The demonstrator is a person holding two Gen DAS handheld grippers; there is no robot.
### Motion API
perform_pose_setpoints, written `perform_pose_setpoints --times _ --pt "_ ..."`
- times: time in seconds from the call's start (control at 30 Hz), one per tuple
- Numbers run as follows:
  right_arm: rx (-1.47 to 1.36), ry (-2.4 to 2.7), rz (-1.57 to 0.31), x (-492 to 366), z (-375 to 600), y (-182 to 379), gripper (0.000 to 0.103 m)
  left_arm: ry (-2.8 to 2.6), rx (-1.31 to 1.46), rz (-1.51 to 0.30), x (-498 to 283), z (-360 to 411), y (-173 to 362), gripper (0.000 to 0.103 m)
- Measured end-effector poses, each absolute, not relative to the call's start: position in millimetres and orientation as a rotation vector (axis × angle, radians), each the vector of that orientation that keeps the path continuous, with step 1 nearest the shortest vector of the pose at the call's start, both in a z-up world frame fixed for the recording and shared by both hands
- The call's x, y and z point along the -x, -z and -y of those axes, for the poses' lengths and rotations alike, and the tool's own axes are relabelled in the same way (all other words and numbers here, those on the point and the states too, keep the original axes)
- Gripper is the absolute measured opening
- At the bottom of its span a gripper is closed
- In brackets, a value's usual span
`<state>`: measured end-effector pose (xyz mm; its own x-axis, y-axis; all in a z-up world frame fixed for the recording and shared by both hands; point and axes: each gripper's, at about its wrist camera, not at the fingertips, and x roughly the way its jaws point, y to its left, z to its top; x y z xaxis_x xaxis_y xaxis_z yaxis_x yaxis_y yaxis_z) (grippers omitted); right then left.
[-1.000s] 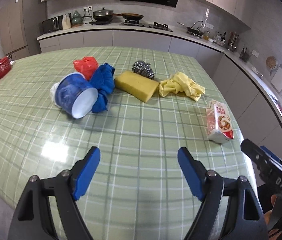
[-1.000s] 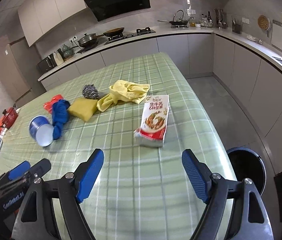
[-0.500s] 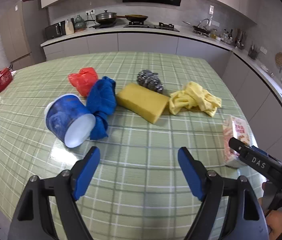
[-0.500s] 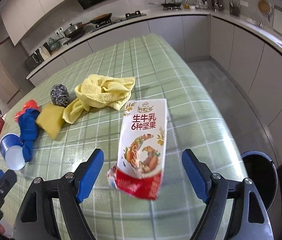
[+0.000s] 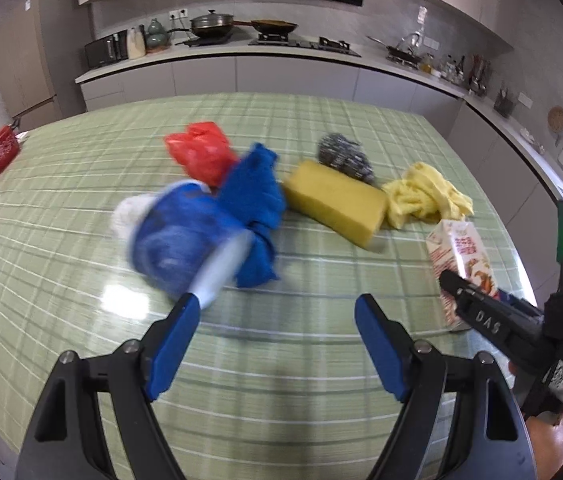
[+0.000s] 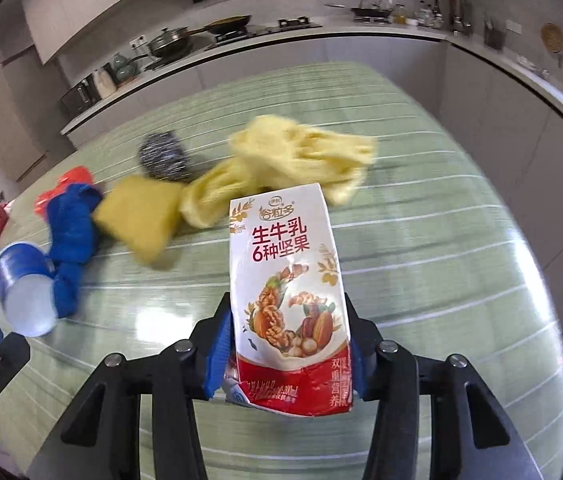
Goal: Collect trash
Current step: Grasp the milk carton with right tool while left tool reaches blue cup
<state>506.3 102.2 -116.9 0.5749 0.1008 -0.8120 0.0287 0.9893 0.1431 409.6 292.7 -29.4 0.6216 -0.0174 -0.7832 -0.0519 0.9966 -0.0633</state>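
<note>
On a green plaid table [image 6: 441, 240] in a grey kitchen, the right gripper [image 6: 287, 354] is closing its blue pads on the lower sides of a milk carton [image 6: 287, 280], which lies flat with its printed face up, close to the table's right-hand edge. In the left wrist view the same carton [image 5: 461, 256] sits just inside that edge, with the right tool's black body over its near end.

The left gripper [image 5: 277, 340] hangs released over bare cloth, nothing between its jaws, with an open stretch of tabletop beneath it and on to the near edge. Just past its left pad lies a blue paper cup [image 5: 177, 248] on its side, blurred, its white mouth turned toward the camera. A blue cloth [image 5: 255, 208] touches the cup, and a red plastic bag [image 5: 199, 152] lies against the cloth's far side. To the right come a yellow sponge [image 5: 333, 200], a steel scourer [image 5: 343, 156] behind it, and a crumpled yellow rag [image 5: 425, 196], which lies nearest the carton. The table's far half is clear cloth up to the counter [image 5: 241, 54].

A second earlier the right gripper stood wide open and well short of the carton; half a second ago its jaws framed it. The left gripper has drawn nearer the cup, its opening unchanged.
</note>
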Motion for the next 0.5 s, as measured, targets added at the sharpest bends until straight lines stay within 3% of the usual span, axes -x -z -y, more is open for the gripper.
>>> perform_pose_setpoints --times 0.23,0.5 --pt "-0.115 -0.087 -0.977 -511.4 -154.0 117.1 0.051 -0.073 0.224 -0.923 -416.4 -354.9 33.7 0.081" --pt "-0.113 -0.069 -0.983 -512.5 -161.2 118.3 0.051 -0.019 0.374 -0.974 -440.7 -361.9 36.9 0.081"
